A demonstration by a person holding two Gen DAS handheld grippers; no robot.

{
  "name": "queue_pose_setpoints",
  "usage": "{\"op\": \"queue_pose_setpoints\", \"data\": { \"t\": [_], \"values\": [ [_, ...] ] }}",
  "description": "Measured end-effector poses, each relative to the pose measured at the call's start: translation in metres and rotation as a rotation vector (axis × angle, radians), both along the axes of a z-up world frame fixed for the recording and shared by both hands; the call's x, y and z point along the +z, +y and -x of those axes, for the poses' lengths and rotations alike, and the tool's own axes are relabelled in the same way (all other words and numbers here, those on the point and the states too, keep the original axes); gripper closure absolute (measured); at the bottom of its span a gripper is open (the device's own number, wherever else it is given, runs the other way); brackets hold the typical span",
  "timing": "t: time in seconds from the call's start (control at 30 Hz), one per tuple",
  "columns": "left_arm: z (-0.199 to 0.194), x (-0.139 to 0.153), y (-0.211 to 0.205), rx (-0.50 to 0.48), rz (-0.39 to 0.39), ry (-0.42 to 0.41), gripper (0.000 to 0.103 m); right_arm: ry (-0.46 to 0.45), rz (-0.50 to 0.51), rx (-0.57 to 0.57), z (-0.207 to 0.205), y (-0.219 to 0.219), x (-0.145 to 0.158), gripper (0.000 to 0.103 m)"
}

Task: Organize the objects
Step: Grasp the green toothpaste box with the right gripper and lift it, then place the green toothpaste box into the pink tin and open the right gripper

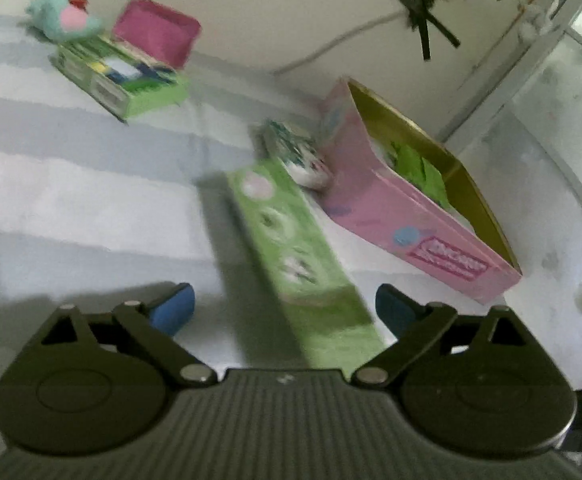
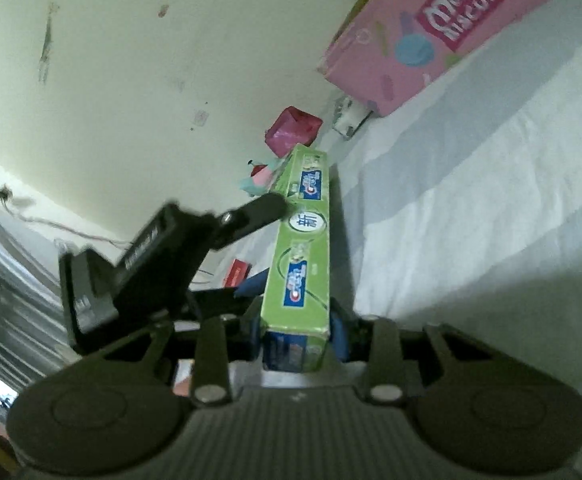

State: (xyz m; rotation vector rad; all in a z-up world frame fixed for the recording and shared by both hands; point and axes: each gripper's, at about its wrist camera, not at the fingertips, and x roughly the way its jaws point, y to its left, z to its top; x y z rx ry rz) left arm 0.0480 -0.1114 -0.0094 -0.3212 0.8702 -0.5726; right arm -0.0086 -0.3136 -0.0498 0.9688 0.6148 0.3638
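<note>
My right gripper (image 2: 297, 332) is clenched on the green toothpaste box (image 2: 303, 256), low in the frame's centre. My left gripper (image 1: 285, 312) stands released, the box (image 1: 303, 264) between its fingers untouched, beside the pink box (image 1: 411, 216).

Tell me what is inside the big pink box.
The big pink box is open on top, with a gold lining. Crumpled green packets lie inside at its far end. The near wall hides the bottom, so anything lower down cannot be seen.
</note>
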Motion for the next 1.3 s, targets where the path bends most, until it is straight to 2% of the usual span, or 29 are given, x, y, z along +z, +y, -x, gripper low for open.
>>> {"op": "queue_pose_setpoints", "data": {
  "t": [0.03, 0.07, 0.13, 0.27, 0.37, 0.47, 0.57, 0.7, 0.77, 0.83, 0.9, 1.0, 1.1, 1.2, 1.3],
  "values": [
    [0.001, 0.001, -0.007, -0.006, -0.01, -0.001, 0.011, -0.011, 0.042, 0.002, 0.0, 0.004, 0.003, 0.072],
    [0.003, 0.004, -0.016, -0.027, -0.027, -0.008, 0.034, -0.022, 0.087, 0.002, 0.002, 0.007, 0.006, 0.072],
    [0.007, 0.013, -0.036, -0.041, -0.121, -0.043, 0.045, -0.063, 0.201, -0.015, 0.007, 0.012, 0.019, 0.072],
    [-0.001, 0.05, -0.074, -0.145, -0.07, -0.12, 0.045, -0.194, 0.355, -0.138, 0.025, -0.006, 0.049, 0.072],
    [-0.006, 0.08, -0.121, -0.239, -0.057, -0.194, 0.044, -0.279, 0.502, -0.272, 0.035, -0.026, 0.073, 0.072],
    [-0.015, 0.098, -0.18, -0.335, -0.065, -0.293, 0.042, -0.315, 0.661, -0.407, 0.034, -0.048, 0.091, 0.072],
    [-0.035, 0.098, -0.224, -0.37, -0.054, -0.314, 0.041, -0.297, 0.749, -0.494, 0.012, -0.074, 0.092, 0.072],
    [-0.067, 0.079, -0.265, -0.351, -0.049, -0.283, 0.039, -0.203, 0.817, -0.556, -0.024, -0.108, 0.081, 0.072],
    [-0.077, 0.068, -0.279, -0.327, -0.071, -0.263, 0.033, -0.152, 0.871, -0.584, -0.041, -0.12, 0.074, 0.072],
    [-0.081, 0.061, -0.285, -0.305, -0.093, -0.257, 0.029, -0.095, 0.895, -0.593, -0.048, -0.137, 0.068, 0.068],
    [-0.077, 0.054, -0.282, -0.302, -0.101, -0.259, 0.028, -0.068, 0.873, -0.608, -0.055, -0.154, 0.06, 0.067],
    [-0.069, 0.05, -0.269, -0.286, -0.132, -0.277, 0.028, -0.104, 0.847, -0.66, -0.035, -0.157, 0.059, 0.061],
    [-0.06, 0.054, -0.265, -0.24, -0.195, -0.307, 0.028, -0.136, 0.824, -0.693, -0.017, -0.152, 0.062, 0.061],
    [-0.045, 0.06, -0.254, -0.209, -0.261, -0.364, 0.028, -0.162, 0.806, -0.698, -0.001, -0.14, 0.063, 0.061],
    [-0.025, 0.067, -0.233, -0.182, -0.29, -0.426, 0.028, -0.178, 0.771, -0.713, 0.018, -0.133, 0.064, 0.059]
  ]
}}
